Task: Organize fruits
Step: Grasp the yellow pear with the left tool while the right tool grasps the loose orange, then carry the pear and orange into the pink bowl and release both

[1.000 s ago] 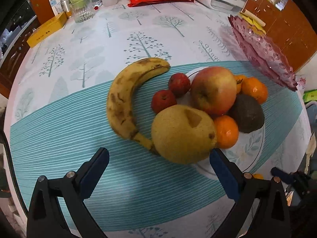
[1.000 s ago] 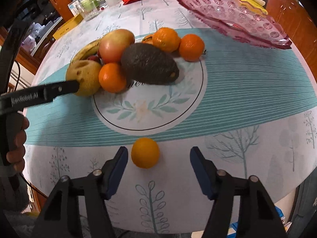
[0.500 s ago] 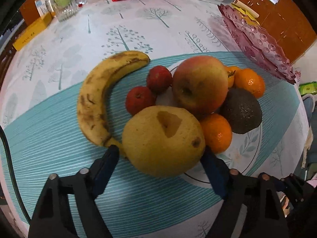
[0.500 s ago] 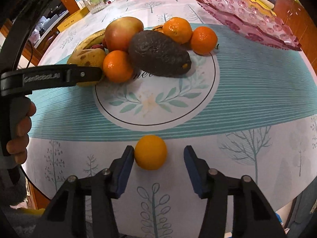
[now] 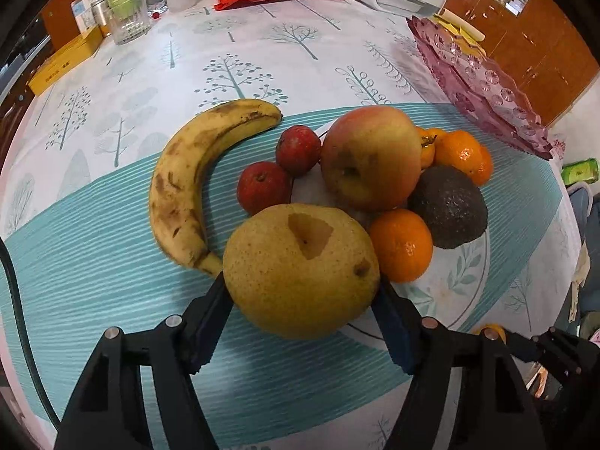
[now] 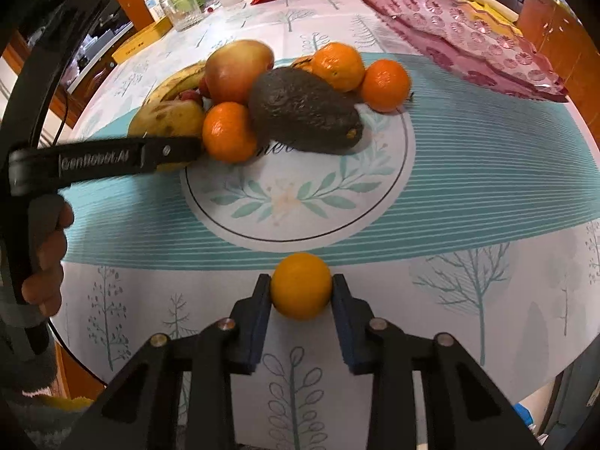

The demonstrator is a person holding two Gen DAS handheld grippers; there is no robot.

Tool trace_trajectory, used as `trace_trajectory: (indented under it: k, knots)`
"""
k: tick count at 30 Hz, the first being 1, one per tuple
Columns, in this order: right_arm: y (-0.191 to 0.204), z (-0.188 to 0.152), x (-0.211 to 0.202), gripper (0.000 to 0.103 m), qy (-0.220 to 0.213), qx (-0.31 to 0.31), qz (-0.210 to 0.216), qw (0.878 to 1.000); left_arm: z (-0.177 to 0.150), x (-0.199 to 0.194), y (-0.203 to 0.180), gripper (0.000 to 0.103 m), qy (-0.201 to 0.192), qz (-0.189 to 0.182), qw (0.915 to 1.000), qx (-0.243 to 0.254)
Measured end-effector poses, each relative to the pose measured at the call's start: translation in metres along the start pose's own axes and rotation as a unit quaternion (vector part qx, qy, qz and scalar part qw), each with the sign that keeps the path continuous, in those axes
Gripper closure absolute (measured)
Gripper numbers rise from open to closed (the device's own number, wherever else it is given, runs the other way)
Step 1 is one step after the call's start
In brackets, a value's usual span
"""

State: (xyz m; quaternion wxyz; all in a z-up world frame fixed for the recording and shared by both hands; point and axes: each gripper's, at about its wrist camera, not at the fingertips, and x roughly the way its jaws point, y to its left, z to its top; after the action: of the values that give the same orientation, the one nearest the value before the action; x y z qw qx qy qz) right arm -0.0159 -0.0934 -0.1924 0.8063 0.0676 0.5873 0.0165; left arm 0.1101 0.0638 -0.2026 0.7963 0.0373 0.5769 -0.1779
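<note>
Left gripper (image 5: 302,292) fingers clamped; right gripper (image 6: 301,292) fingers clamped

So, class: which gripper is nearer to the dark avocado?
Left. The left gripper is closed around the yellow pear, which lies near the avocado. The right gripper grips a lone orange across the printed circle.

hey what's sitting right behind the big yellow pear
Behind the pear, from the left wrist view: two small red fruits, an apple and the banana at its left. The pear hides the tablecloth directly behind it and the banana's stem tip.
</note>
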Motion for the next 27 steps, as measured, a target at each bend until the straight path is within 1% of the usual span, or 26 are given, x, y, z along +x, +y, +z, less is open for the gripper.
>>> trace_trajectory:
  k: [3,6,9,12,15,18,20,23,24,26,27]
  knots:
    - [-0.005,0.003,-0.01,0.071,-0.007,0.008,-0.008,1.0,-0.005,-0.015,0.002,0.032,-0.006,0.0,1.0,-0.003]
    - [-0.008,0.008,-0.021,0.071,-0.017,0.015,-0.011,1.0,-0.007,-0.035,0.0,0.032,-0.018,-0.01,0.9998,0.003]
    - [-0.016,0.019,-0.041,0.071,-0.039,0.024,-0.02,0.999,-0.006,-0.059,-0.009,0.032,-0.038,-0.016,0.999,0.017]
    - [-0.023,0.031,-0.06,0.071,-0.061,0.03,-0.029,0.997,-0.001,-0.083,-0.02,0.032,-0.063,-0.03,0.9972,0.029]
    - [-0.032,0.048,-0.084,0.071,-0.09,0.027,-0.05,0.994,0.014,-0.107,-0.036,0.032,-0.092,-0.041,0.9938,0.046]
    - [-0.049,0.072,-0.11,0.071,-0.123,0.024,-0.076,0.989,0.031,-0.128,-0.055,0.032,-0.116,-0.045,0.9902,0.064]
    - [-0.061,0.086,-0.119,0.071,-0.135,0.027,-0.08,0.987,0.047,-0.138,-0.067,0.032,-0.132,-0.055,0.9871,0.073]
    - [-0.087,0.112,-0.133,0.071,-0.153,0.033,-0.092,0.983,0.068,-0.143,-0.089,0.032,-0.145,-0.056,0.9844,0.083]
    - [-0.1,0.123,-0.136,0.071,-0.158,0.036,-0.095,0.982,0.078,-0.142,-0.099,0.032,-0.148,-0.053,0.984,0.085]
    - [-0.118,0.138,-0.138,0.071,-0.16,0.039,-0.092,0.982,0.093,-0.138,-0.118,0.032,-0.153,-0.051,0.9835,0.083]
    - [-0.132,0.15,-0.137,0.071,-0.161,0.04,-0.088,0.982,0.1,-0.135,-0.126,0.032,-0.152,-0.048,0.9839,0.08]
